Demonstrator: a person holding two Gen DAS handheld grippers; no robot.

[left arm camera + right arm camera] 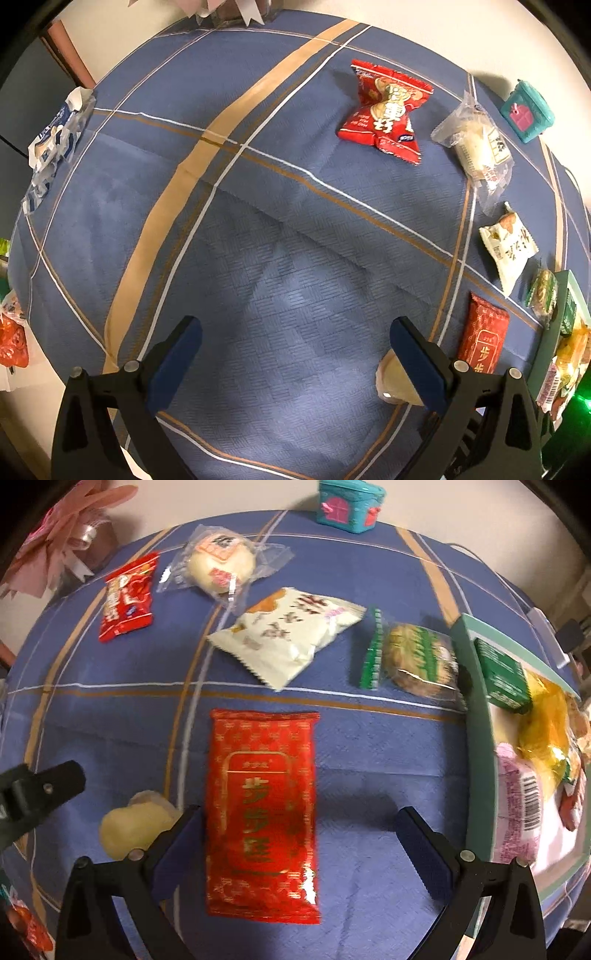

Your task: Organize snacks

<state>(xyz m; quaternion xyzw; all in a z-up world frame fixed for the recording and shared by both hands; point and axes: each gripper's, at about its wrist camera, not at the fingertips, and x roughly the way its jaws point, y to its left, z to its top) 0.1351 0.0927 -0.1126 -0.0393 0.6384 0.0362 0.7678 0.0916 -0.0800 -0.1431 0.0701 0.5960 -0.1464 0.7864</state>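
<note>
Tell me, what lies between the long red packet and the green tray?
Only bare blue cloth separates the long red packet from the green tray, seen from the right wrist camera; no snack lies there.

Left gripper [295,354] hangs over the blue plaid cloth [258,221], jaws spread wide with only bare cloth between them; a pale wrapped sweet [391,384] lies just outside the right finger, partly hidden by it. Far right: crumpled red packet [386,112], a clear-wrapped white bun [476,147] beside it, a teal house-shaped box [526,110] beyond the cloth edge. Along the right side, nearer: white packet [508,245], green-wrapped biscuit [542,295], red flat packet [484,332], then a green-walled tray [543,350] holding several snacks; a blue-white wrapper [55,136] lies at far left.
</note>
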